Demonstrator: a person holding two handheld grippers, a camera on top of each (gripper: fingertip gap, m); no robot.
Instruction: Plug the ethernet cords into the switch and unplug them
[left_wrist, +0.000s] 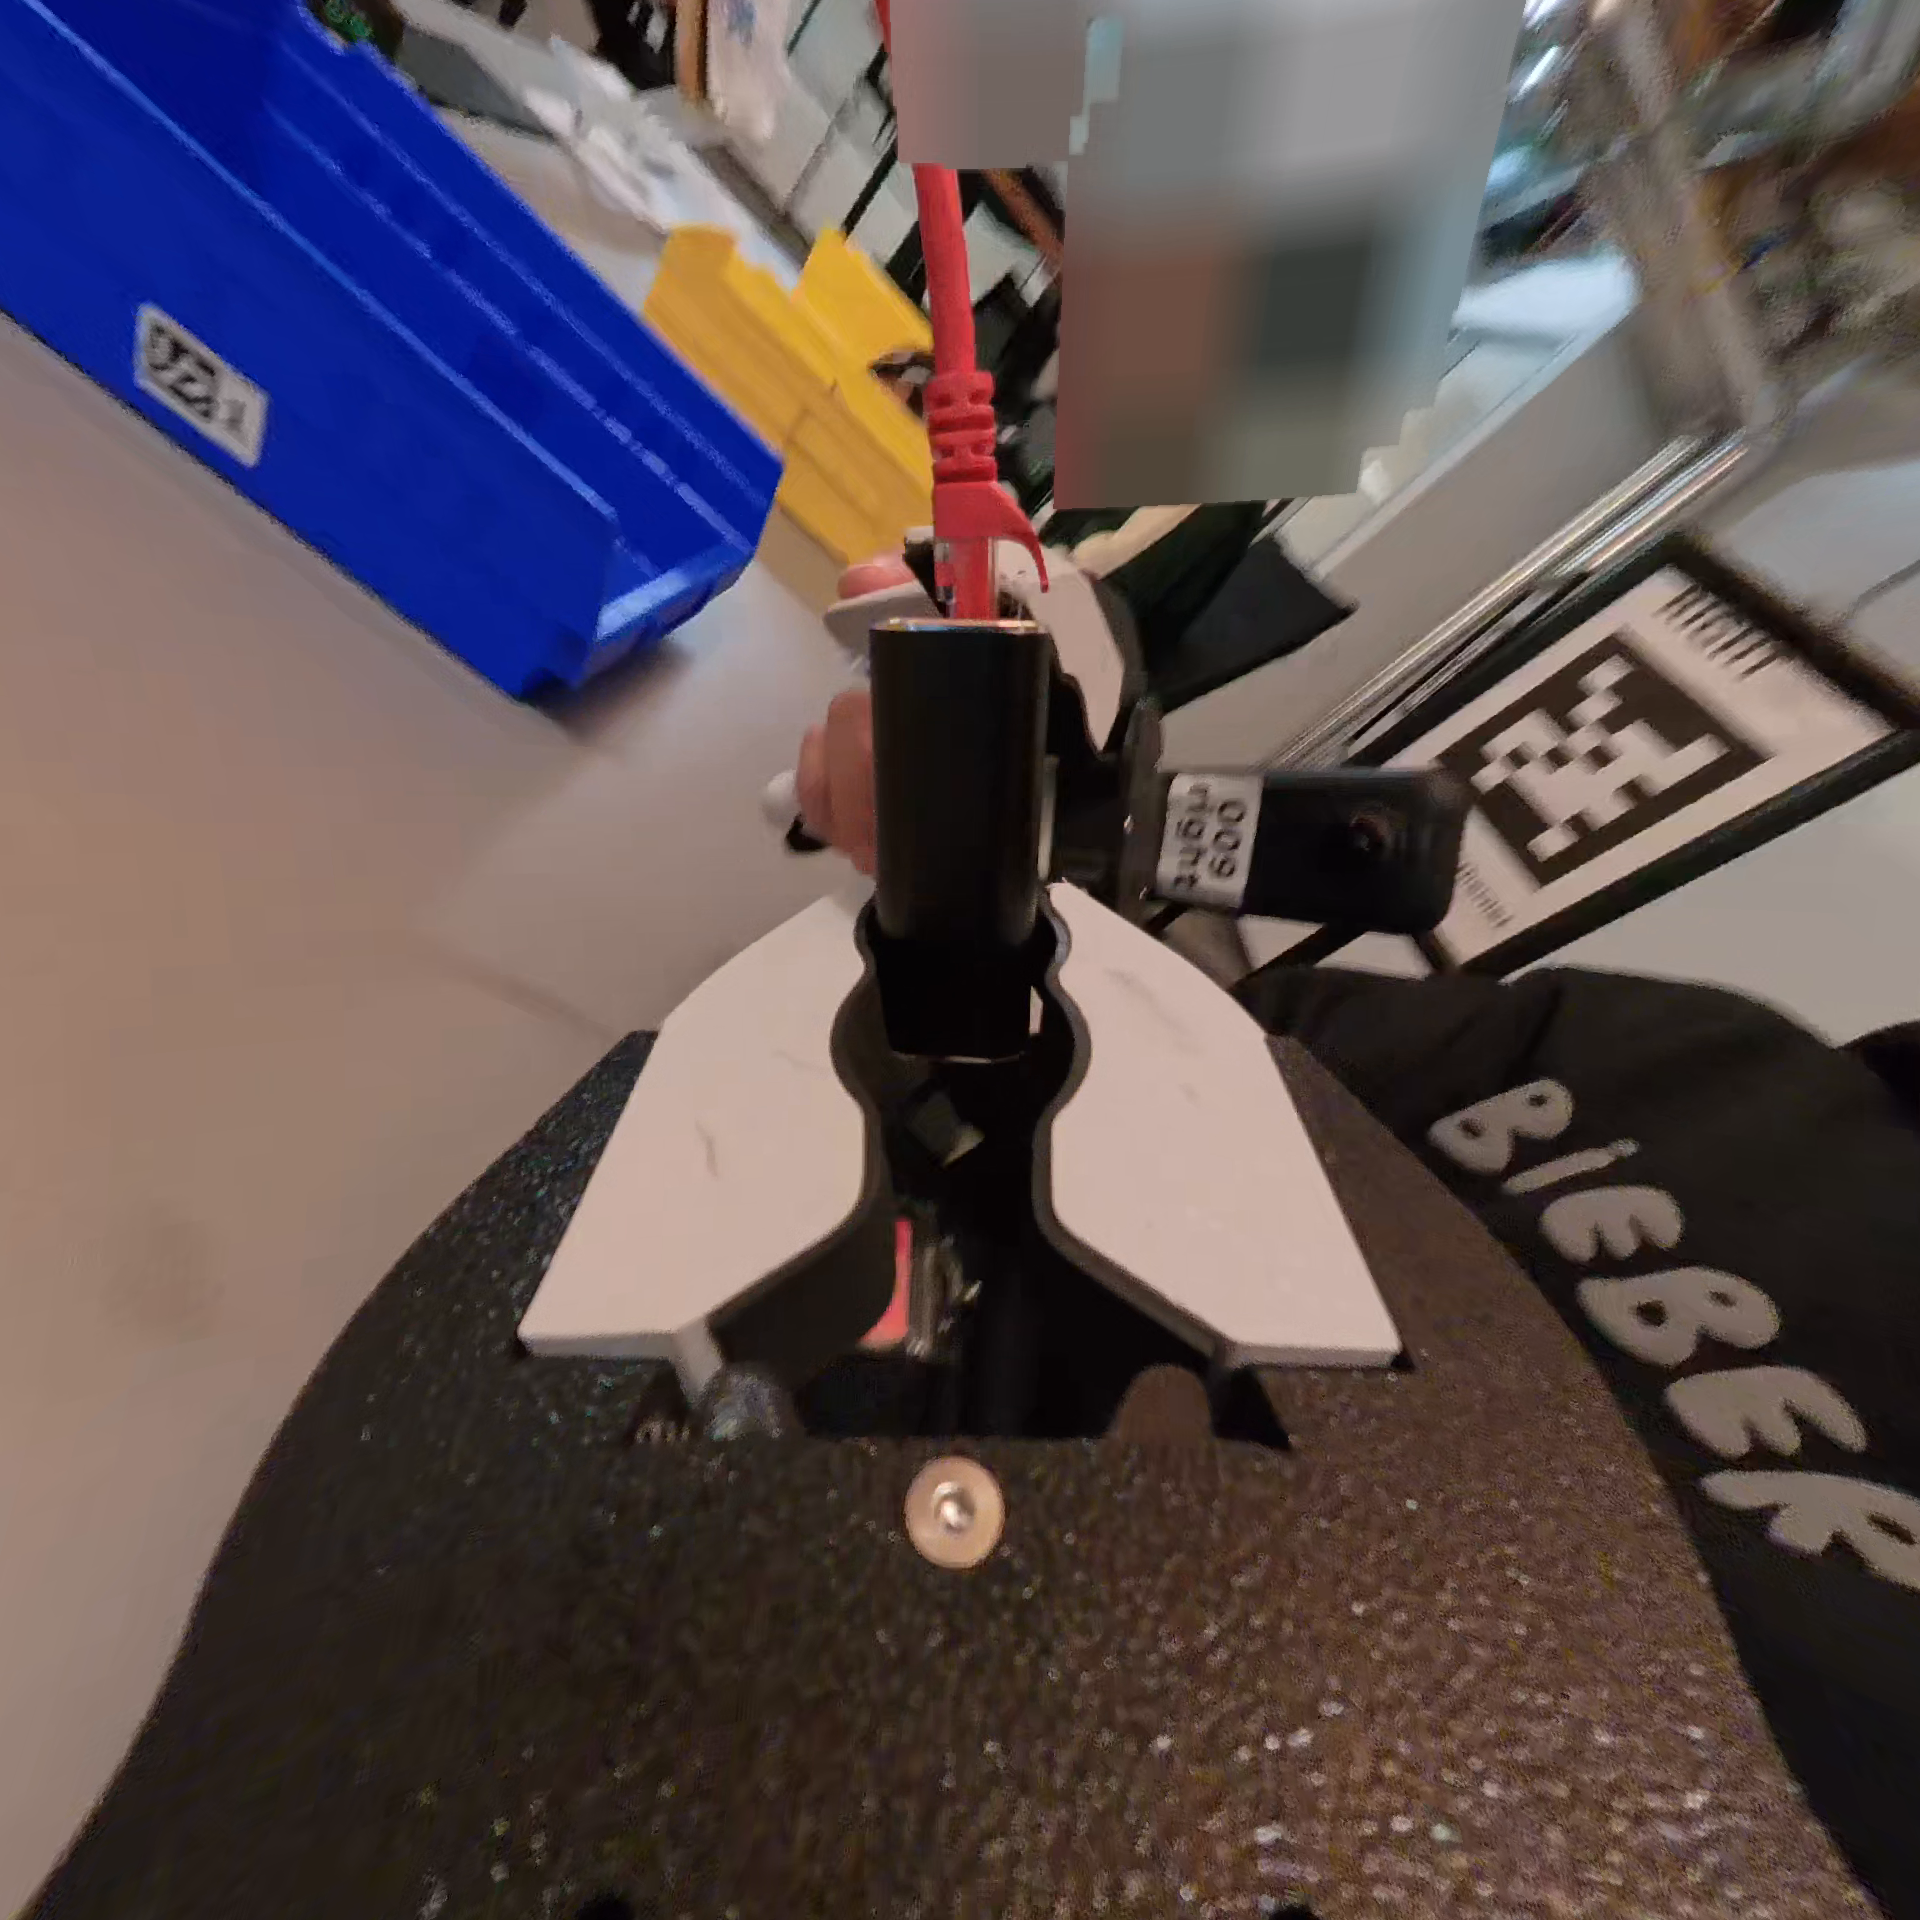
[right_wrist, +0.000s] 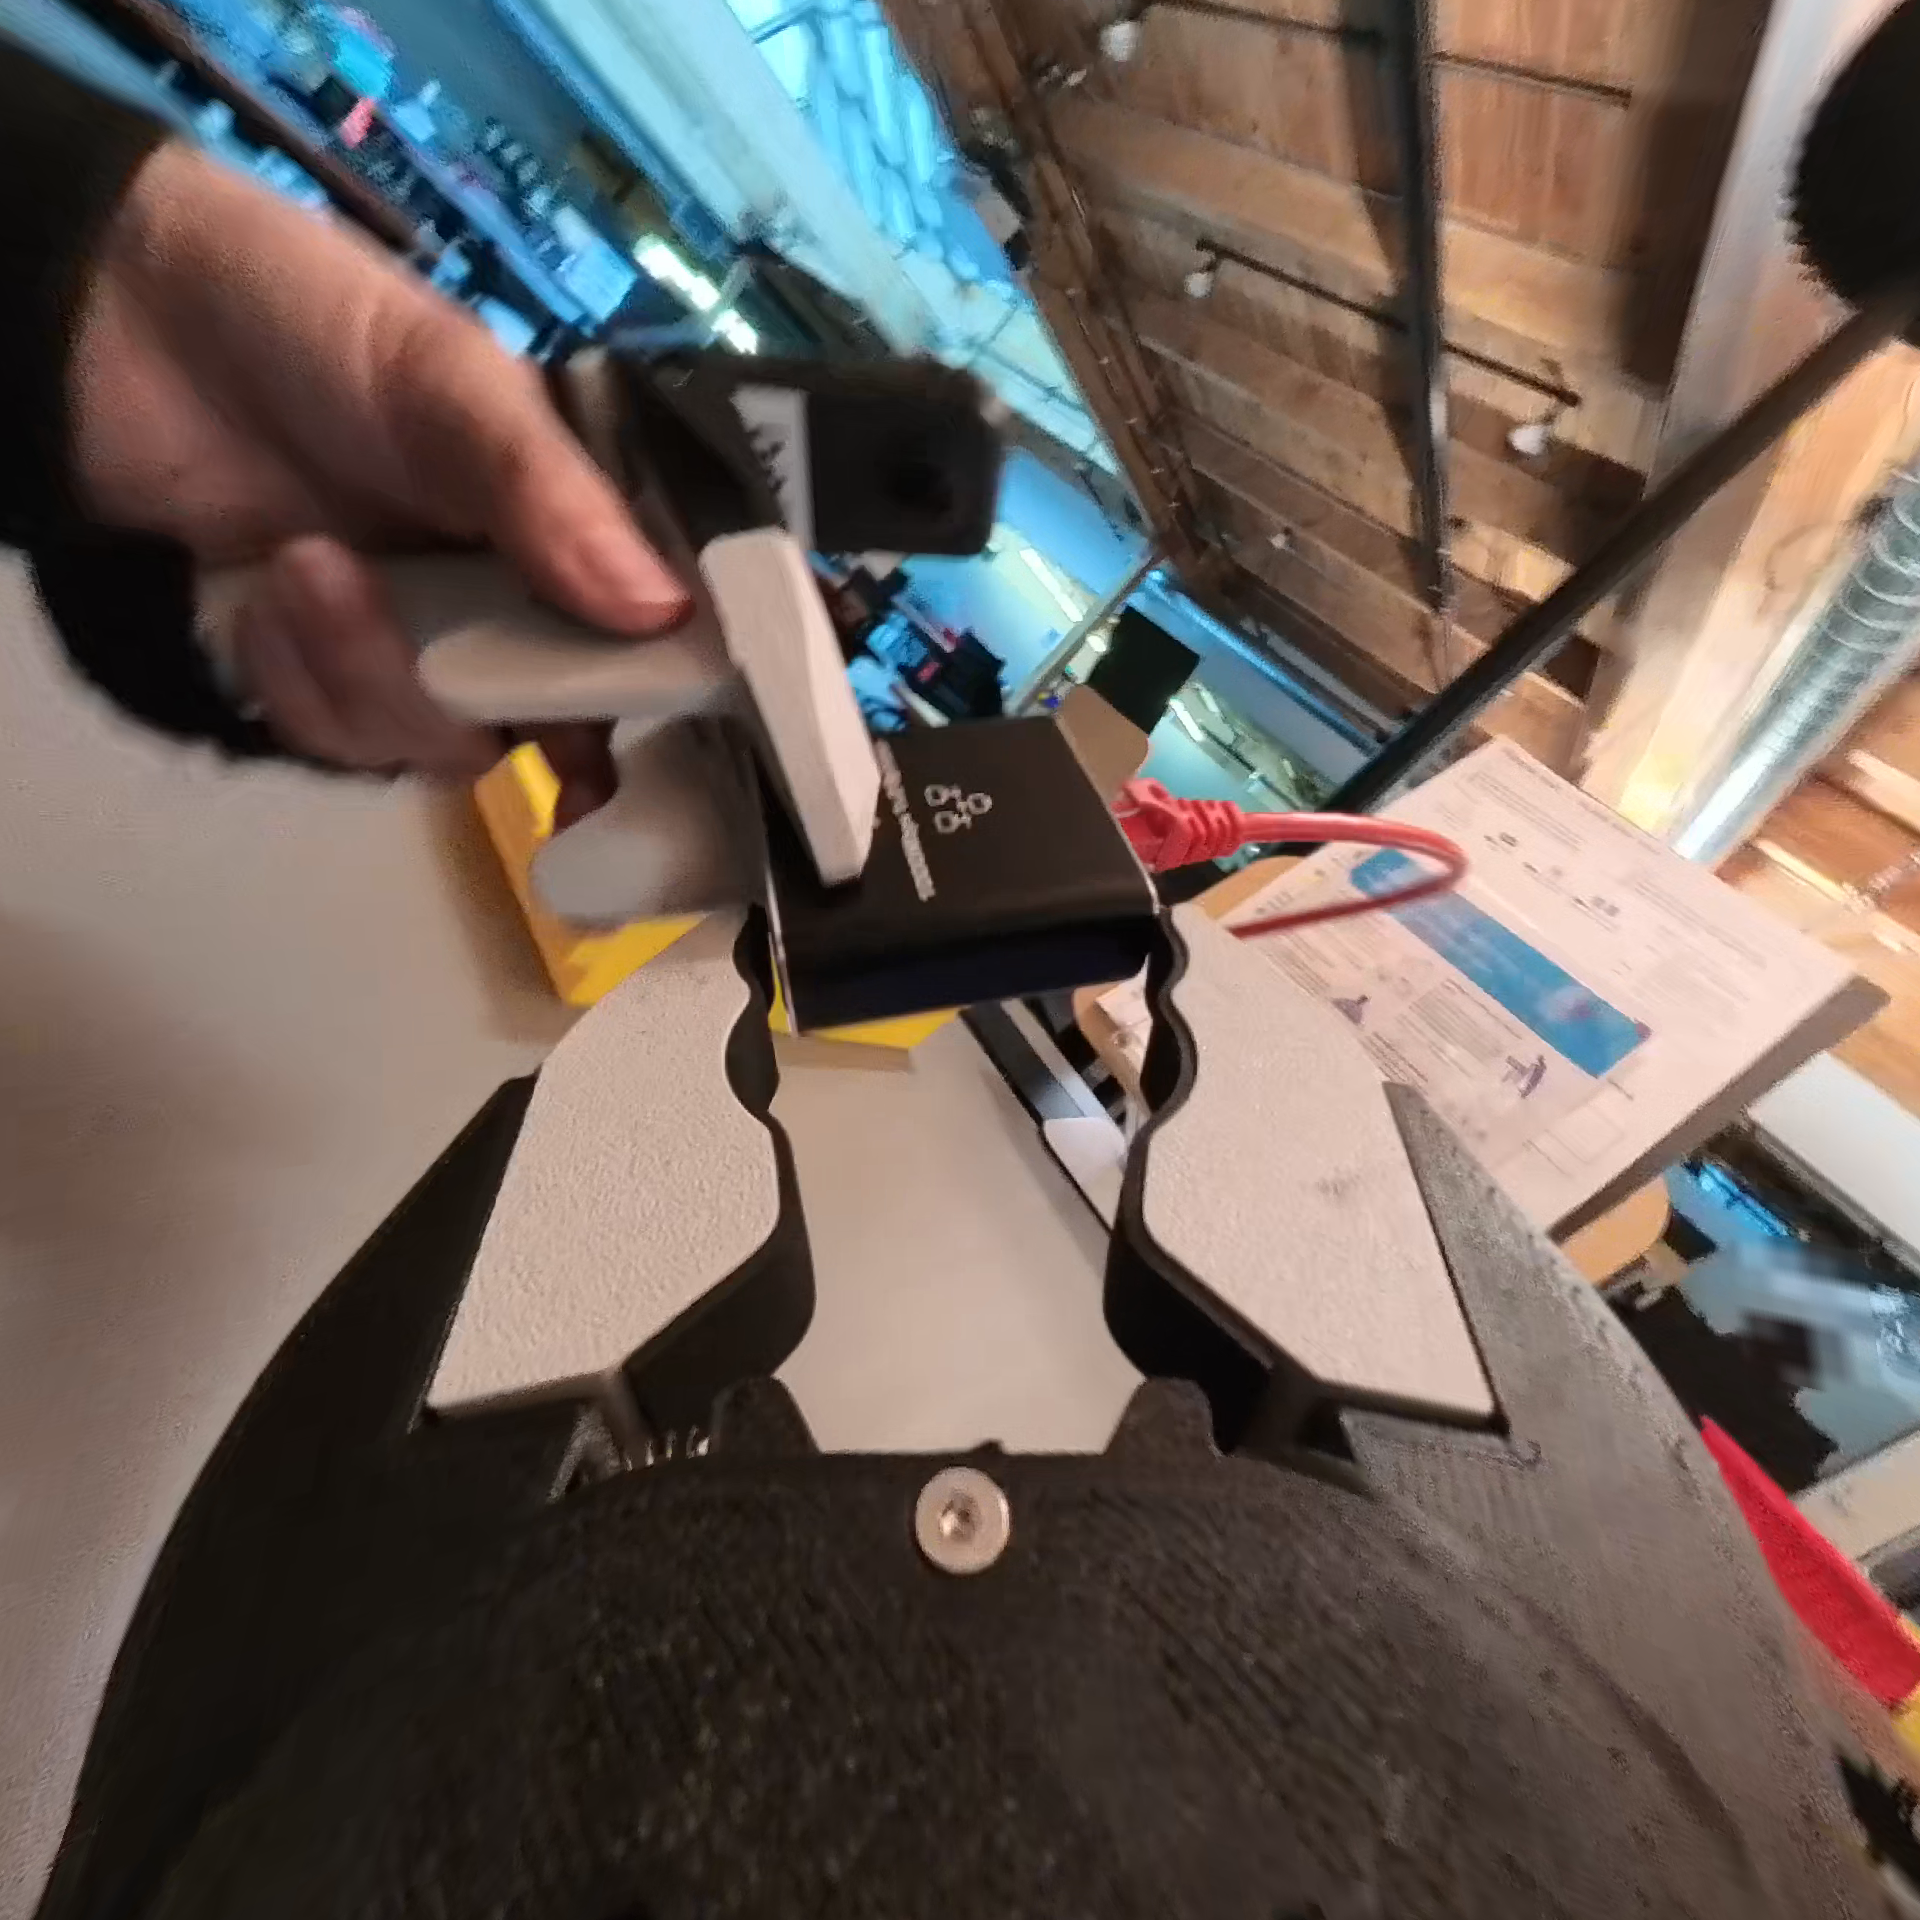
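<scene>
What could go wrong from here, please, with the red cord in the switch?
1. The left gripper clamps the switch by one end only, off the table; a pull on the cord could twist it loose.
2. The right gripper straddles the switch, not the plug; tugging with the latch unpressed may strain the cord.

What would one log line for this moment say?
left gripper: shut on switch | right gripper: seems shut on switch | red cord: plugged into switch
</scene>
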